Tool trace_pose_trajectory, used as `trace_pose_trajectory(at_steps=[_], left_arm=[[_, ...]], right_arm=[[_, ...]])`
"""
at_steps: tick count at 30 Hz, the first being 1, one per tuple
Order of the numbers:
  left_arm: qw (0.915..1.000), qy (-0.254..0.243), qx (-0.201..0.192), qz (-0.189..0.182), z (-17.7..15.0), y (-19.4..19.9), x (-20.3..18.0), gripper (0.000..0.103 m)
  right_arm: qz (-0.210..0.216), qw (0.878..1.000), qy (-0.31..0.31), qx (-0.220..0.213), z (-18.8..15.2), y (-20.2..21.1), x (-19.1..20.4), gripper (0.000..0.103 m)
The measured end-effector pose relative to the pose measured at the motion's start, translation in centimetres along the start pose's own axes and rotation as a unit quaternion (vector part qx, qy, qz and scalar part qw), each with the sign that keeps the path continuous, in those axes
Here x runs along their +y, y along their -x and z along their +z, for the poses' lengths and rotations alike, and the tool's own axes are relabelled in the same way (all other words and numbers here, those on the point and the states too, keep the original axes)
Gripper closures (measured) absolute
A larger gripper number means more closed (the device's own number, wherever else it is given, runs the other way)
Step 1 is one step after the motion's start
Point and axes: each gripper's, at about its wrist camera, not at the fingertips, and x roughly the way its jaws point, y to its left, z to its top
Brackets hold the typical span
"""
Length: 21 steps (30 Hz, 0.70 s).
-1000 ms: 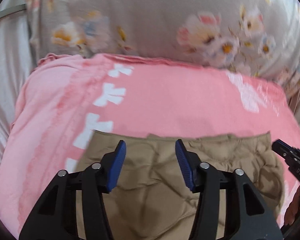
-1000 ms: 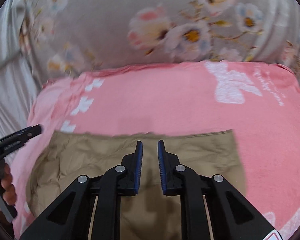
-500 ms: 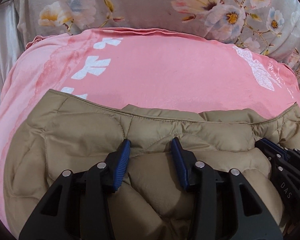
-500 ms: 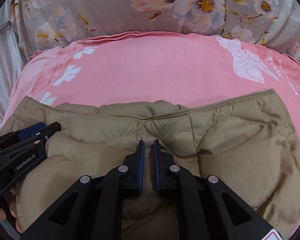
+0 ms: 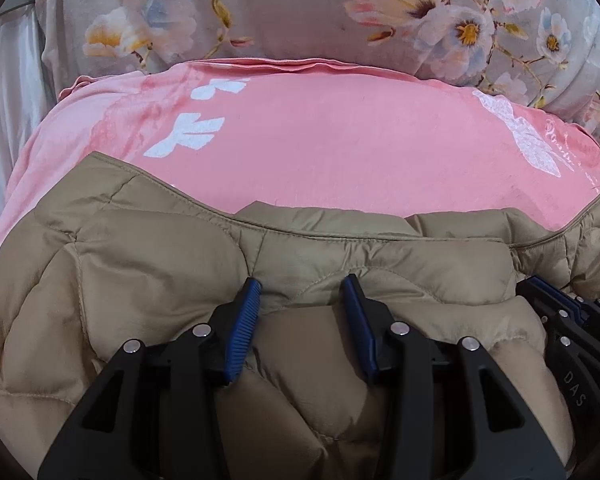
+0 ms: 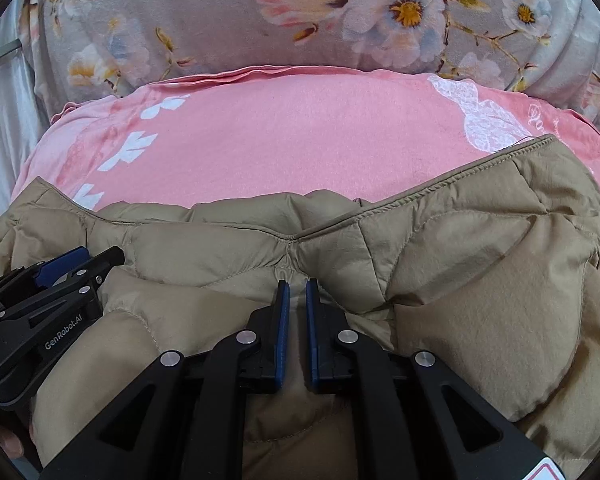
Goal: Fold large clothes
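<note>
**Tan jacket gripped by both tools on the pink blanket**

- Tan quilted jacket [image 5: 148, 264] lies bunched on a pink blanket [image 5: 340, 140]; its stitched hem edge runs across the middle of both views, puffy folds heaped toward the cameras.
- Left gripper [image 5: 300, 296]: jaws stand partly apart, with a thick roll of jacket padding filling the gap. The blue pads [image 5: 242, 330] press into the fabric on both sides; it has hold of that fold.
- Right gripper [image 6: 295, 292]: jaws nearly together, only a narrow slit between them, pinching a thin pleat of jacket fabric just below the hem seam.
- The 2 tools sit near each other on the same garment. The right tool shows at the right edge of the left wrist view, the left tool at the left edge of the right wrist view, a fingertip [image 6: 10, 446] visible under it.
- Beyond the blanket: a grey floral cover [image 6: 380, 12], draped and creased. White leaf prints mark the blanket's left side, a white butterfly print its right.
</note>
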Motion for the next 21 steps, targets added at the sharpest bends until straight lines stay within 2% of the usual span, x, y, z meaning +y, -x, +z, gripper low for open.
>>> trace_pose_trajectory(at_steps=[21], left_arm=[[0.9999,-0.008,-0.001,0.015,-0.33,-0.46,-0.50,0.061]], right_arm=[[0.005,1.000,-0.002,-0.007,-0.14,-0.19,-0.47,0.098]])
